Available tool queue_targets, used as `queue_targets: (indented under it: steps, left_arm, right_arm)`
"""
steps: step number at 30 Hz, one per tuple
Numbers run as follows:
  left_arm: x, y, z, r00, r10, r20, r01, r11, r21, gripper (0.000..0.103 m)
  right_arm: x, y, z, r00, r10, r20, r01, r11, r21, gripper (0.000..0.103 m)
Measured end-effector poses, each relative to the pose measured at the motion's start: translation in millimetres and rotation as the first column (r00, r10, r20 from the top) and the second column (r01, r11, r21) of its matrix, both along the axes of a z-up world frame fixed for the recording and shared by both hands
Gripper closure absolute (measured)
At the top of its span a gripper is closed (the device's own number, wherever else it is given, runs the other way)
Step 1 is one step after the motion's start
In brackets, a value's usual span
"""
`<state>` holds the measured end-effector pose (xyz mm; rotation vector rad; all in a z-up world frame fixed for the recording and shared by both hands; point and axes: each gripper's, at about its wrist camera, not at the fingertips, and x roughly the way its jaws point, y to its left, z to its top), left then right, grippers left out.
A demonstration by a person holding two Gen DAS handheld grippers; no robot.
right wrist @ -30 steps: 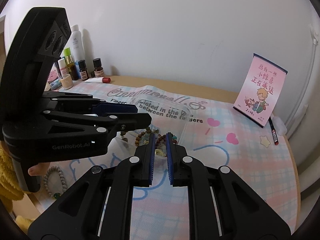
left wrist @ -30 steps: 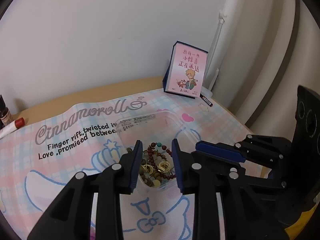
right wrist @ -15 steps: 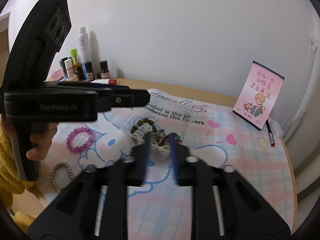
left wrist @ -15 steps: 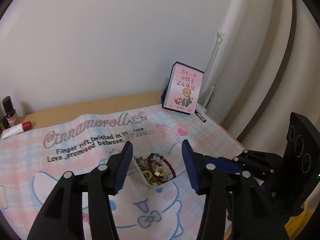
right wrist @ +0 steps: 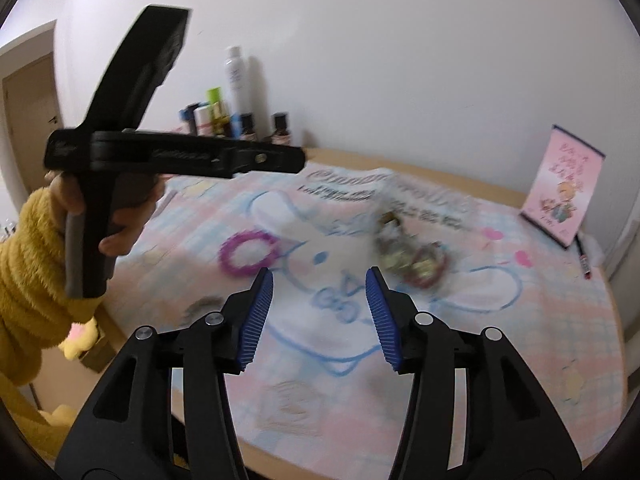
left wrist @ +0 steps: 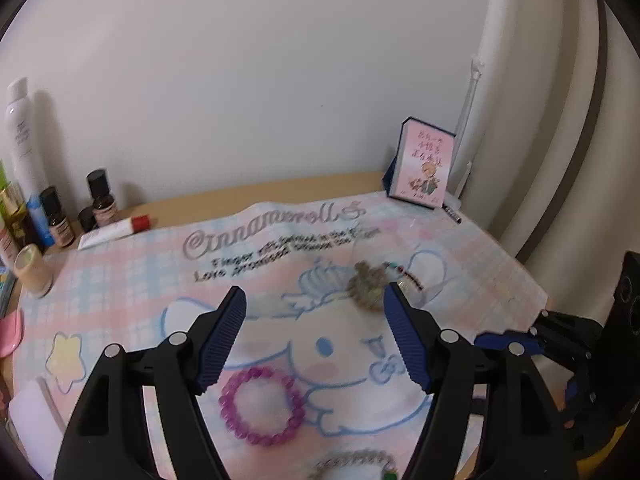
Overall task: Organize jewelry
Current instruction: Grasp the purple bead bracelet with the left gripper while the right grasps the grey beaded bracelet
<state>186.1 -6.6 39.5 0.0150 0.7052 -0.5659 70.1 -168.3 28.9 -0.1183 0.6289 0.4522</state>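
A clear plastic box of bead bracelets (left wrist: 370, 286) sits on the Cinnamoroll mat (left wrist: 132, 276), blurred; it also shows in the right wrist view (right wrist: 408, 254). A purple bead bracelet (left wrist: 262, 404) lies loose on the mat, also in the right wrist view (right wrist: 248, 252). A pale bead bracelet (left wrist: 356, 466) lies at the mat's front edge. My left gripper (left wrist: 314, 338) is open and empty, held above the mat. My right gripper (right wrist: 320, 314) is open and empty, back from the box.
Bottles and a tube (left wrist: 52, 208) stand at the back left by the wall. A pink card box (left wrist: 424, 164) and a pen (left wrist: 452, 214) are at the back right. The table edge (right wrist: 280, 456) runs along the front.
Both grippers have opened wide and pulled up and back from the clear box. The left gripper has swung left, so the purple bracelet now lies under it.
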Motion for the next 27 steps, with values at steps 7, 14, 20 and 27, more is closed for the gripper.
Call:
queue_targets:
  steps: [7,14,20,27]
  left_arm:
    - [-9,13,-22,0.999,0.035,-0.015,-0.034,0.998,0.047,0.033]
    - [-16,34,-43,0.995,0.095,-0.043,-0.093,0.994,0.065,0.042]
    - [-18,45,-57,0.991,0.105,-0.077,-0.098,0.991,0.090,0.060]
    - [-17,43,-66,0.990,0.102,-0.097,-0.088,0.986,0.139,0.069]
  right_arm:
    - [-12,32,-16,0.997,0.066,-0.035,-0.067,0.997,-0.035,0.057]
    - [-6,48,-30,0.991,0.088,-0.104,-0.093,0.995,-0.043,0.067]
    - [2,58,-40,0.982,0.106,-0.159,-0.117,0.991,-0.061,0.075]
    - [10,68,-46,0.977,0.100,-0.187,-0.122,0.986,-0.113,0.078]
